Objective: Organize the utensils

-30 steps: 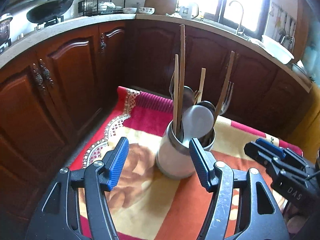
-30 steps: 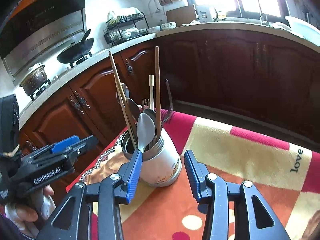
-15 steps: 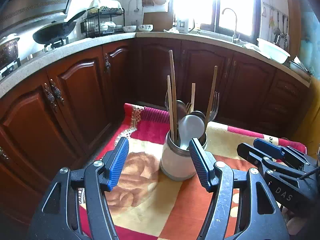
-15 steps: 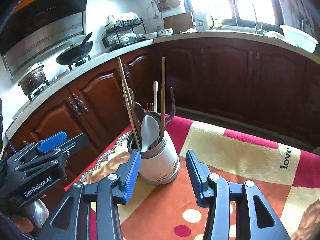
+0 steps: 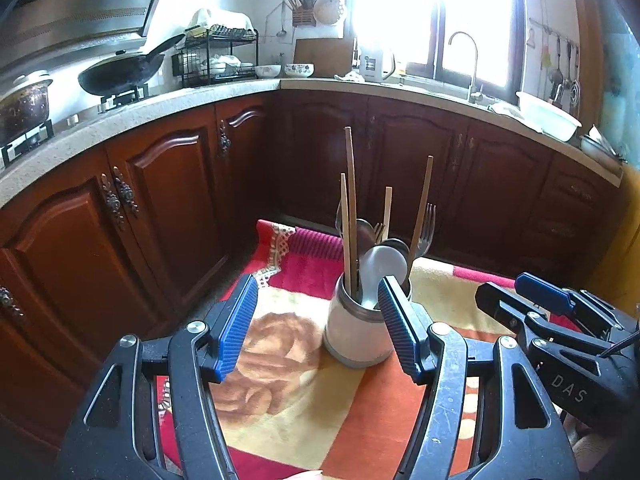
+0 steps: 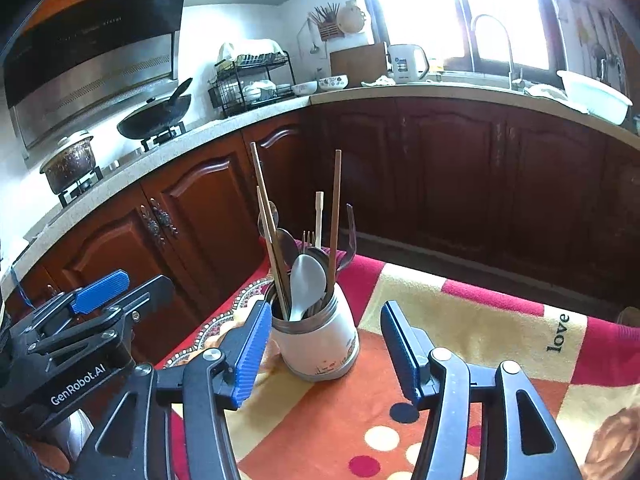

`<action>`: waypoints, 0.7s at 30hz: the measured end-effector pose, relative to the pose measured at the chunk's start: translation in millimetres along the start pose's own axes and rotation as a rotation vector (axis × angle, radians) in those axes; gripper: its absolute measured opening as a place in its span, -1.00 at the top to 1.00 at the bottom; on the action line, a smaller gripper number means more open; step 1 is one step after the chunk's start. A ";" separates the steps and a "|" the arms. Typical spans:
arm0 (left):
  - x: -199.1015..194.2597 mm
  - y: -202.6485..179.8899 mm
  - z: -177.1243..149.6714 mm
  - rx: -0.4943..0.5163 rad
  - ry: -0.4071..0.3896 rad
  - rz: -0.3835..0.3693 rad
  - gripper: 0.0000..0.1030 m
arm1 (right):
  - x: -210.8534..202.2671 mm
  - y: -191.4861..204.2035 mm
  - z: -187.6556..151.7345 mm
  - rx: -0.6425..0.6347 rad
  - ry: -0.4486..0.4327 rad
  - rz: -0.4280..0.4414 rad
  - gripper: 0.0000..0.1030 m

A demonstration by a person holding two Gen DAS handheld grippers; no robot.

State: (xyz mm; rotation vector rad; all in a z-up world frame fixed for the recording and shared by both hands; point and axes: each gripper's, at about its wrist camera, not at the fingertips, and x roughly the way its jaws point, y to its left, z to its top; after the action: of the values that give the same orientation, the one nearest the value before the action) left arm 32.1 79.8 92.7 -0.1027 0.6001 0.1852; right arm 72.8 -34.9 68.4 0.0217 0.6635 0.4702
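A white utensil holder (image 5: 356, 336) stands upright on a patterned cloth (image 5: 288, 392); it also shows in the right wrist view (image 6: 320, 344). It holds wooden chopsticks (image 5: 351, 208), a grey spoon (image 5: 382, 270), metal forks (image 5: 427, 228) and other utensils. My left gripper (image 5: 316, 328) is open and empty, just in front of the holder. My right gripper (image 6: 326, 352) is open and empty, with the holder between and beyond its fingertips. Each gripper shows at the edge of the other's view.
The cloth (image 6: 480, 328) covers a table facing dark wooden cabinets (image 5: 168, 200). A stone counter (image 5: 160, 108) above carries a wok (image 5: 120, 74), a pot (image 6: 72, 160), a dish rack (image 6: 252, 84), a kettle (image 6: 404, 62) and a white basin (image 6: 592, 94).
Both grippers have drawn back and risen from the holder, which looks smaller and farther. Both stay open and empty. The holder has not moved.
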 end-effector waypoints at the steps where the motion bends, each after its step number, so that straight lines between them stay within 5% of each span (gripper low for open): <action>1: -0.5 0.6 0.3 -0.003 -0.001 0.002 -0.22 | 0.0 0.0 0.0 -0.001 0.000 0.000 -0.06; 21: 0.9 1.9 -3.8 -0.008 0.005 0.023 -0.22 | 4.5 2.0 -2.3 -0.007 0.005 0.000 -0.06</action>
State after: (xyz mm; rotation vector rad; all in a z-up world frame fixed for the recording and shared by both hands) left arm 30.4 81.2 89.0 -0.1039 0.6061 0.2092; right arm 73.7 -31.6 64.3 0.0139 0.6669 0.4725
